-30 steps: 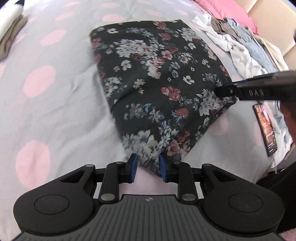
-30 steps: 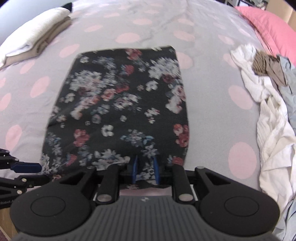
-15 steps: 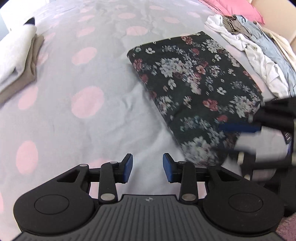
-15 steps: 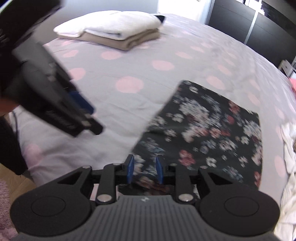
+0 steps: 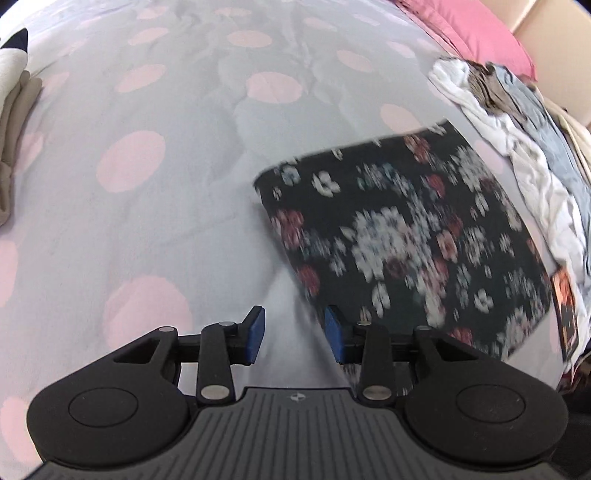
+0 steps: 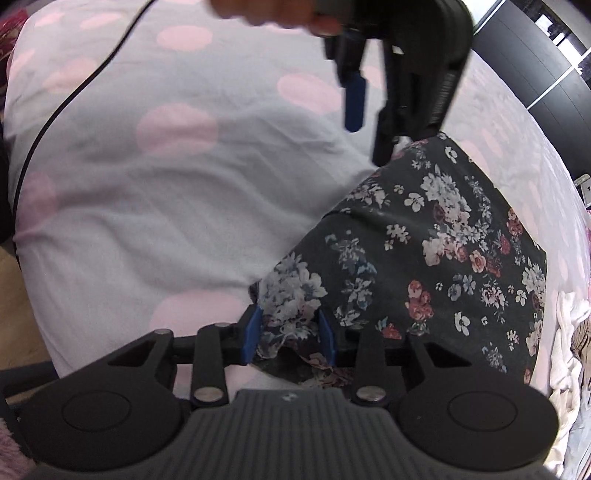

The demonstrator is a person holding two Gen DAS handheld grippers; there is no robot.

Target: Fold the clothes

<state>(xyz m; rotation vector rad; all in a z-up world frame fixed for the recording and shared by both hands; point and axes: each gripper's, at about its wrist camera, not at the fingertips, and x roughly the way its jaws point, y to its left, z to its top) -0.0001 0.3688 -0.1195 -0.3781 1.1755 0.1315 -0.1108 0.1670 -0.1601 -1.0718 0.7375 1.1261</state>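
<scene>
A second ago both grippers pinched the near edge of the floral garment [image 5: 406, 236]. The left gripper [image 5: 293, 334] has since let go and slid off to the side: its blue pads stand apart with only the polka-dot bedsheet [image 5: 155, 206] between them, and the garment's dark corner lies just beside the right-hand pad, not between the two. The right gripper [image 6: 290, 334] has rolled round, so its view now looks across the bed instead of along it. Its jaws have just been closing a little, and a bunched corner of the garment sits between the blue pads, which press on it from both sides.

The folded garment lies flat on the sheet, at the right of the left wrist view and blurred there; in the right wrist view its flowers are sharp.

Only the left wrist view shows the heap of unfolded clothes [image 5: 524, 147] beyond the garment, the pink pillow [image 5: 476, 33] behind that, a phone [image 5: 567, 314] at the bed's edge, and a folded stack [image 5: 11, 122] at far left. Only the right wrist view shows the left gripper from outside, hanging over the sheet near the garment's far corner with a hand [image 6: 266, 11] on it, a black cable [image 6: 55, 110] trailing across the bed, and dark wardrobe doors [image 6: 528, 74] behind.
</scene>
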